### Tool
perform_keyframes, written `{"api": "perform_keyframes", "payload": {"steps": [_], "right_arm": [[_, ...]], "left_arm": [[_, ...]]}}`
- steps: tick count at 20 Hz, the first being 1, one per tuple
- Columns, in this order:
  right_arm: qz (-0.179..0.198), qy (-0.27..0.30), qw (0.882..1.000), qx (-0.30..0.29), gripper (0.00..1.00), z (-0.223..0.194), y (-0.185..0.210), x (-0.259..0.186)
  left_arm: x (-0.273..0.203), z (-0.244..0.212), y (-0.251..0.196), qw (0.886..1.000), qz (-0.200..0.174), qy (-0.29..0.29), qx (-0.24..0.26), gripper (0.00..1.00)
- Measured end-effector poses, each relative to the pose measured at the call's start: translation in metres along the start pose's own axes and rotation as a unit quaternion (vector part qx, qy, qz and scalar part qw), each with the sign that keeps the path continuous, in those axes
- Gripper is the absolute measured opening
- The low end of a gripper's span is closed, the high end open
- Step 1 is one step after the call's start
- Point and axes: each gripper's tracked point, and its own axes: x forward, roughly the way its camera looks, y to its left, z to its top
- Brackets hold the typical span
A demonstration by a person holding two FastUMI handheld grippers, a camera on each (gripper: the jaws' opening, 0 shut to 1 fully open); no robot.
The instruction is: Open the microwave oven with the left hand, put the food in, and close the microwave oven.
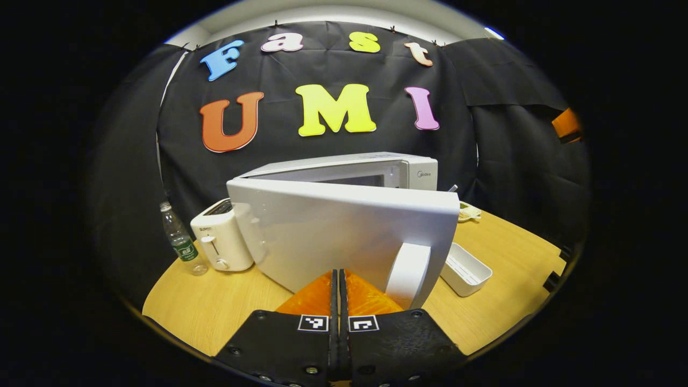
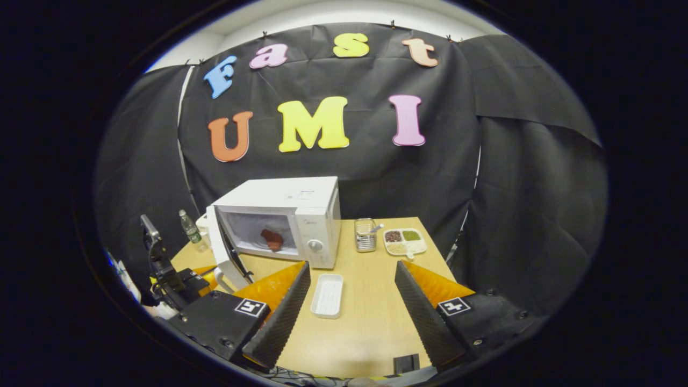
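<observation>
The left gripper point(image 1: 339, 279) is showing its jaws pressed together on nothing, just before the smooth white door point(image 1: 344, 231) of the microwave oven point(image 2: 279, 220); that door, standing partly ajar with its rounded handle point(image 1: 408, 274) nearest, is hiding the cavity from the left gripper view. The right gripper point(image 2: 352, 290) is holding its ridged jaws wide apart and empty above the pale wooden worktop point(image 2: 371, 322). The food point(image 2: 272, 239), a small reddish lump hard to make out, is lying inside the cavity. A white rectangular tray point(image 2: 328, 295) is resting between the jaws.
</observation>
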Motion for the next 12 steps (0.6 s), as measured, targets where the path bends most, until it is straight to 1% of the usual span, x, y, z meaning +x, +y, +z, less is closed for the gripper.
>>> {"api": "perform_keyframes", "payload": {"steps": [5, 6, 7, 8, 12], "right_arm": [[-0.008, 0.002, 1.000, 0.008, 1.00, 0.004, -0.017, 0.015], [-0.010, 0.001, 1.000, 0.009, 0.91, 0.005, -0.020, 0.017], [-0.011, -0.001, 1.000, 0.010, 0.91, 0.008, -0.023, 0.019], [-0.013, -0.001, 1.000, 0.012, 1.00, 0.007, -0.026, 0.021], [-0.014, -0.001, 1.000, 0.011, 1.00, 0.010, -0.037, 0.029]], "left_arm": [[0.032, 0.013, -0.023, 1.000, -0.016, -0.005, 0.004, 0.00], [0.038, 0.015, -0.027, 1.000, -0.018, -0.005, 0.005, 0.00], [0.044, 0.017, -0.032, 1.000, -0.022, -0.005, 0.004, 0.00], [0.050, 0.018, -0.036, 1.000, -0.024, -0.004, 0.004, 0.00], [0.077, 0.027, -0.050, 1.000, -0.029, -0.004, 0.006, 0.00]]}}
